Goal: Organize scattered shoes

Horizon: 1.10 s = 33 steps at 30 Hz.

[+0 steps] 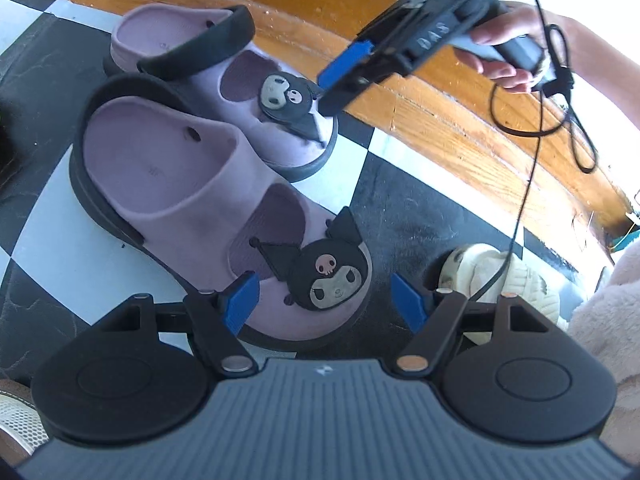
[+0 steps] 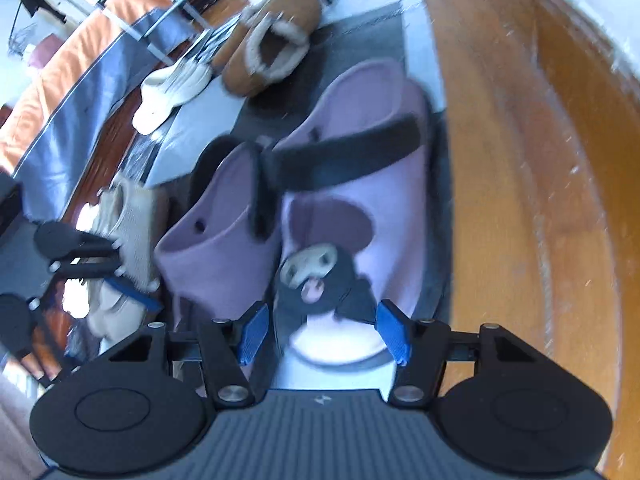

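Two lilac clogs with black heel straps and a cartoon charm lie side by side on checkered tiles. In the left wrist view the near clog (image 1: 192, 200) points its toe between the blue pads of my left gripper (image 1: 326, 300), which is open around it without clamping. The far clog (image 1: 248, 92) has my right gripper (image 1: 340, 84) at its toe, held by a hand (image 1: 500, 48). In the right wrist view my right gripper (image 2: 323, 332) is open with the far clog's (image 2: 384, 184) toe between its fingers. The near clog (image 2: 216, 240) sits just left of it.
A wooden ledge (image 1: 460, 120) runs behind the clogs. A cream knit shoe (image 1: 496, 276) lies to the right, under a dangling black cable (image 1: 520, 200). Brown fur-lined slippers (image 2: 272, 44), cream slippers (image 2: 172, 92) and a beige shoe (image 2: 132, 232) lie further along the floor.
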Motion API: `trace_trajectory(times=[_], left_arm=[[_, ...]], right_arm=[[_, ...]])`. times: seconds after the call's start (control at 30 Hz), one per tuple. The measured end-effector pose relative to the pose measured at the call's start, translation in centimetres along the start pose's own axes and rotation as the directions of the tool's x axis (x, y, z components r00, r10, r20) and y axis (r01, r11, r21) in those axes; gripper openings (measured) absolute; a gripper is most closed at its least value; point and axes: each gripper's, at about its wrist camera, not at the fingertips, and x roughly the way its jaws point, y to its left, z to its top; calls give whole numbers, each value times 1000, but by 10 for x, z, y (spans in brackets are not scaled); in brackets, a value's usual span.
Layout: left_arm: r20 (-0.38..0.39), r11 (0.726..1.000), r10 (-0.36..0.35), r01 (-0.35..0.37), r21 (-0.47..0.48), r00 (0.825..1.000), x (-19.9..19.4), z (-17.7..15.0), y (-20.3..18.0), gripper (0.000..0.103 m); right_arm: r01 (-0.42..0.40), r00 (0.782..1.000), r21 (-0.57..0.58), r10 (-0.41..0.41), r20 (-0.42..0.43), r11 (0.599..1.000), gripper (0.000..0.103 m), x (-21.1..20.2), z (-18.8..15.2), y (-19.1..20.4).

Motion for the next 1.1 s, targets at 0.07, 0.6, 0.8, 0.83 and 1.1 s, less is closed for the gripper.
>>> trace_trajectory(times=[0.07, 0.6, 0.8, 0.83, 1.1], left_arm=[[2, 1000, 4, -4, 22, 1000, 0, 1, -4, 72], [-76, 994, -30, 38, 102, 997, 19, -9, -5, 77], [-34, 997, -73, 73, -8, 997, 19, -13, 3, 84], [-29, 997, -79, 78, -27, 996, 19, -13, 4, 85], [-16, 997, -52, 51, -51, 999, 21, -11, -2, 85]], right_arm=[[33, 999, -10, -33, 13, 999, 62, -3, -2, 5], [-112, 994, -125, 109, -29, 986, 62, 35, -42, 82], [-43, 998, -186, 32, -61, 982, 40, 44, -42, 97], [-16, 998, -203, 5, -55, 979, 32, 44, -44, 100], [47, 999, -190, -45, 17, 981, 7, 28, -61, 111]])
